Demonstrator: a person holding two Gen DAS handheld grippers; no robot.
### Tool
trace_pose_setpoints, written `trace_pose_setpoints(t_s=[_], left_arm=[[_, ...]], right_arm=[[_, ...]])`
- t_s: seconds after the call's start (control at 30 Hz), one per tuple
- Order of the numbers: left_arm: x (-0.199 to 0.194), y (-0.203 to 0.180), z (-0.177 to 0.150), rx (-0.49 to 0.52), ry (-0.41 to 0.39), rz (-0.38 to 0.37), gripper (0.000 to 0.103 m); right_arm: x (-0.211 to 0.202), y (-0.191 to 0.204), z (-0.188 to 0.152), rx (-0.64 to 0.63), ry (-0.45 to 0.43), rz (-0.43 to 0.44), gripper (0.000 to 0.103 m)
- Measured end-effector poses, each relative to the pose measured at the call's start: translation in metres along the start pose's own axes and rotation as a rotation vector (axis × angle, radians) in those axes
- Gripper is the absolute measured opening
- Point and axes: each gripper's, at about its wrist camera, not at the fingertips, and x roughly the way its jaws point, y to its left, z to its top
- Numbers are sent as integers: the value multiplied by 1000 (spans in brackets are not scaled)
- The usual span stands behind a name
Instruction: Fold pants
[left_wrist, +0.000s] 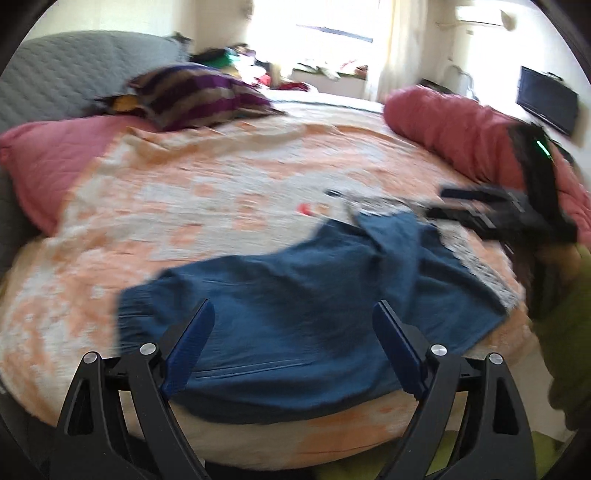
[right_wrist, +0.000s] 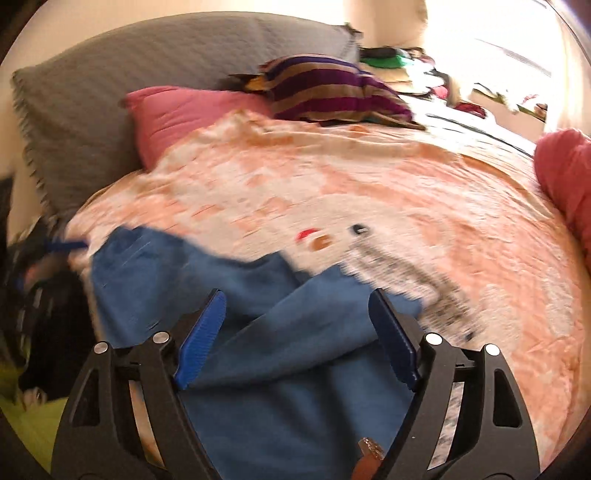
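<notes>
Blue pants (left_wrist: 295, 306) lie rumpled on the near edge of the bed, one leg crossed over the other; they also show in the right wrist view (right_wrist: 280, 339). My left gripper (left_wrist: 293, 308) is open and empty, its jaws spread wide above the pants. My right gripper (right_wrist: 297, 297) is open and empty above the crossed legs. It also shows from the left wrist view at the far right (left_wrist: 465, 203), over the far end of the pants. Both views are motion-blurred.
The bed has an orange-and-white cover (left_wrist: 221, 192). A black-and-white patterned garment (right_wrist: 417, 280) lies beside the pants. A pink pillow (left_wrist: 55, 158), a striped cushion (left_wrist: 199, 96) and a red bolster (left_wrist: 461, 129) ring the bed. Small items (right_wrist: 314, 238) lie mid-bed.
</notes>
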Motion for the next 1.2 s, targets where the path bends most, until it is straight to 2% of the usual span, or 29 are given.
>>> trace_pose_setpoints(t_s=[0.17,0.4,0.43,0.53,0.63,0.7,0.73,0.77,0.8,0.9,1.0,1.1,1.2], left_arm=[[44,-32,-1,31,91,-103,86],[94,-56,-4,37,188,-181,83],[101,-58,-6,39,199,-182,72],[111,-63,-10,55,209,-174,55],[111,-64,-13,69,196,-165,44],[109,-63,-13,61,194,-176,43],[108,-61,-13,54,193,-183,43],[108,-61,-14,53,192,-186,43],[107,-60,-14,54,191,-188,43],[102,-59,-17,59,183,-199,44],[101,-60,-19,65,176,-211,52],[98,-66,-21,95,158,-197,61],[97,-72,-21,127,136,-176,62]], right_arm=[[36,-33,32,49,50,-49,76],[108,-39,50,-30,182,-69,77],[117,-40,51,-33,200,-70,77],[145,-44,55,-40,244,-98,77],[165,-45,58,-50,268,-93,77],[177,-46,57,-57,292,-89,76],[182,-48,57,-54,305,-82,70],[186,-50,54,-44,327,-55,40],[184,-52,53,-33,325,-42,17],[155,-61,52,4,231,1,10],[106,-75,49,49,126,35,8],[60,-88,44,86,54,30,6],[15,-98,35,124,-13,28,6]])
